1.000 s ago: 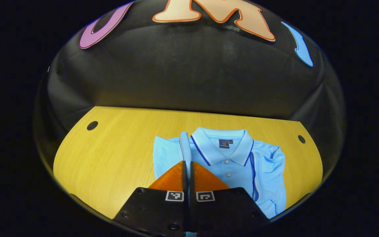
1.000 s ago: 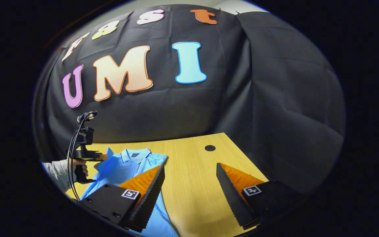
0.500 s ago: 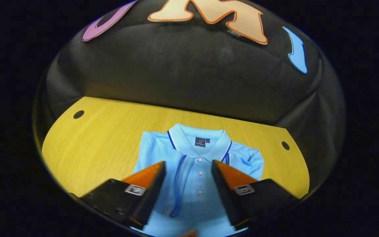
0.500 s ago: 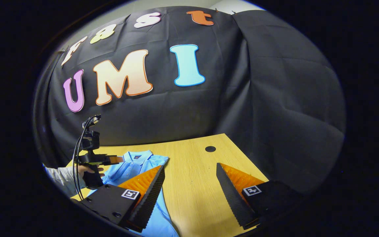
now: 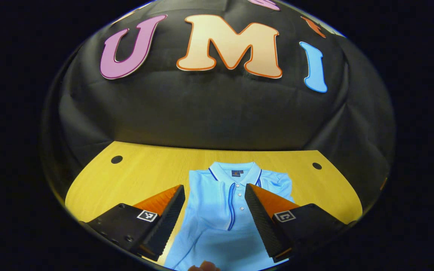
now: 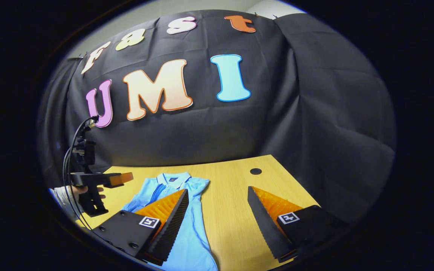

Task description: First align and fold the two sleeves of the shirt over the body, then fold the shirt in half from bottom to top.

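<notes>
Wooden surface (image 5: 145, 169) carries a blue shirt (image 5: 220, 210), sleeves folded in. Left claw (image 5: 214, 190) hovers open above it. Right claw (image 6: 218, 194) gapes over bare wood beside the shirt's edge.

From where I sit, both views are evenly lit from overhead: the yellow wood-grain tabletop (image 5: 141, 177) glows bright and warm, while the black cloth wall (image 5: 209, 113) behind it soaks up light and stays dim, with a faint grey sheen along its folds. I see no harsh glare. The light blue polo shirt (image 5: 220, 210) reads crisp, its buttons and collar trim sharp. Shadows are soft; a thin dark band lies where wall meets table. Fisheye distortion bows the table's far edge and stretches things near the rim. In the right gripper view the picture darkens toward its left rim. I find no motion blur.
</notes>
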Motion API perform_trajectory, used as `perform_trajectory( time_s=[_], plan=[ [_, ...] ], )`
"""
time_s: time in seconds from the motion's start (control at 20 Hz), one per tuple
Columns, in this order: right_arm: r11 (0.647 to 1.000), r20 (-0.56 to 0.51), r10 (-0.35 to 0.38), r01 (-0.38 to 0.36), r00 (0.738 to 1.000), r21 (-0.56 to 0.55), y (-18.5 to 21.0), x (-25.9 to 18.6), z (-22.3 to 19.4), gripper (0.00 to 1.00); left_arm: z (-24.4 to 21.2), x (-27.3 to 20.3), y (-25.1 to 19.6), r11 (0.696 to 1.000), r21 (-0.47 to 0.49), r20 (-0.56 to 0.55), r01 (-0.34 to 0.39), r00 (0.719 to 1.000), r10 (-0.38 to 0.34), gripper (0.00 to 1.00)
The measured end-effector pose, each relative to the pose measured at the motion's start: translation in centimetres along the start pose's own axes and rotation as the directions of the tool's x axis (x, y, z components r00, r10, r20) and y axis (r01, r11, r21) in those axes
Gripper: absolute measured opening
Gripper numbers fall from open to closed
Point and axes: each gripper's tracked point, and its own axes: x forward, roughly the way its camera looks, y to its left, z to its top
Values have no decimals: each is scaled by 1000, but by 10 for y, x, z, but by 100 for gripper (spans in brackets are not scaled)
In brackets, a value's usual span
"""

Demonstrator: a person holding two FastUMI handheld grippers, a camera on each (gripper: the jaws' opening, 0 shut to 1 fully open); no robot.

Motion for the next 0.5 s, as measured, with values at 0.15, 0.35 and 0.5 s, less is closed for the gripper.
perform_trajectory(
  time_s=[0.15,0.35,0.5],
  plan=[
    [1000,-10,25,-25,1000,-17,3,-11,-6,98,-8,-42,13,1000,9,9,-3,1000,3,96],
    [998,-40,45,-46,998,-43,6,-26,-22,98,-37,-87,35,999,43,-23,-28,999,29,96],
    [995,-79,70,-76,994,-65,17,-42,-45,98,-67,-117,48,998,52,-67,-46,996,50,95]
  ],
)
